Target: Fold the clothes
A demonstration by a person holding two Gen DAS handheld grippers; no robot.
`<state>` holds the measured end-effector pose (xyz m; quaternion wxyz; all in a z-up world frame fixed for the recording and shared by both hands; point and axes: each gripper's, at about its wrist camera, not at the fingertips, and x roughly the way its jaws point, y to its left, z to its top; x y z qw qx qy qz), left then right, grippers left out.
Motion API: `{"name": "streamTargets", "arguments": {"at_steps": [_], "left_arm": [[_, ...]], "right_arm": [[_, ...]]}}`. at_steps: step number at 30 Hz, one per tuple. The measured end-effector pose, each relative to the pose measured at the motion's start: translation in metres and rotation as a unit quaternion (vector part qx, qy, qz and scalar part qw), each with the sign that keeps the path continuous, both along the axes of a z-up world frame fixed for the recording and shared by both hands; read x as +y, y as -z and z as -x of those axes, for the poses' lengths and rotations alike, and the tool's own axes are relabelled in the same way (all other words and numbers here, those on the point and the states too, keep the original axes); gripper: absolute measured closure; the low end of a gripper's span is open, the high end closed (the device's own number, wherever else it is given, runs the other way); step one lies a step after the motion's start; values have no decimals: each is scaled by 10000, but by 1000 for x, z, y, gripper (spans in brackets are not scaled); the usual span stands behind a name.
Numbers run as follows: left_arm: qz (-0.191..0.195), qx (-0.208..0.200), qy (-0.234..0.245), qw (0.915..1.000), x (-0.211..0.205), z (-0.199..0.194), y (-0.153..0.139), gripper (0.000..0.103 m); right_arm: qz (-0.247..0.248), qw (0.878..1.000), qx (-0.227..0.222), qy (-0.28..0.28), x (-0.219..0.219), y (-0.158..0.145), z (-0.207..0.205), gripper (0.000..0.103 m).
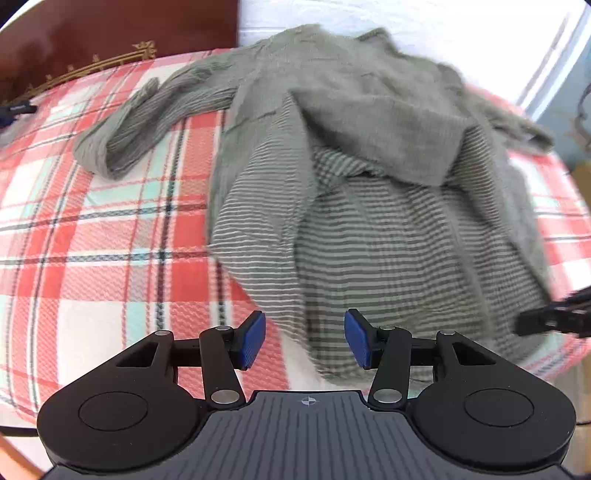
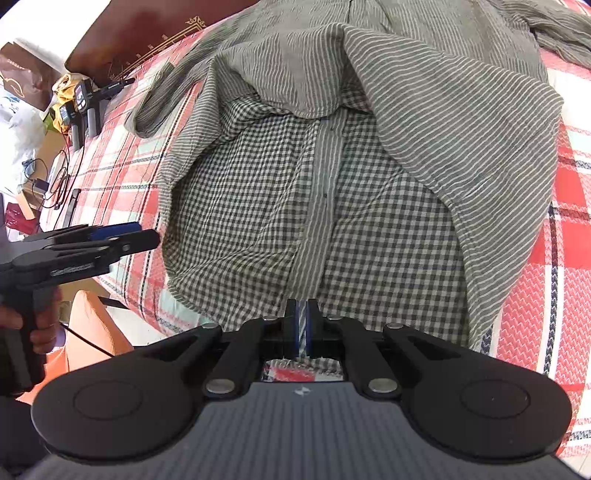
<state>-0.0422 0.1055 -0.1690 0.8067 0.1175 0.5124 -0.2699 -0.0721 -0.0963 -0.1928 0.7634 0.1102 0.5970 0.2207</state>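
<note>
Two grippers: right gripper point(image 2: 303, 328) fingers pinch shirt point(image 2: 258, 221) hem, left gripper point(image 1: 304, 339) fingers apart, empty.

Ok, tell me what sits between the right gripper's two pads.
In the right wrist view, the right gripper is shut on the shirt: a striped strip of its hem edge is pinched between the blue pads. Nothing else sits there.

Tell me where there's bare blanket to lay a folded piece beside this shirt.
Free: the red plaid blanket between the grey striped shirt, its outstretched sleeve and the near edge. Crowded: the far corner by the dark headboard, with black handheld devices and cables.
</note>
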Motion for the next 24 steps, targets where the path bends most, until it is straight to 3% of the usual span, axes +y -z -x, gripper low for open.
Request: {"name": "streamTargets", "arguments": {"at_steps": [5,6,7,8,14,21,24], "left_arm": [[-444,-227,-346,9982,-15,-8,17,46],[-522,-261,-357,9977,-17,-8,19,58],[-597,-275,-355,9972,-17,-8,21,89],[-659,-293,-367,9967,-17,-9,22,100],[-677,-652,-837,9920,1,-11,12,103],[-768,-610,-1029,9898,13,-10,14,103],[-789,-620,-948,9904,10,-9,16,103]], "right_arm": [[61,9999,108,-22,1,4,5,96],[61,9999,123,-18,1,4,6,96],[65,9999,131,-10,1,4,8,96],[75,9999,133,1,1,4,9,96],[87,9998,171,57,-3,6,12,94],[31,9998,197,-15,3,8,10,91],[-13,9998,173,-77,6,8,10,77]]}}
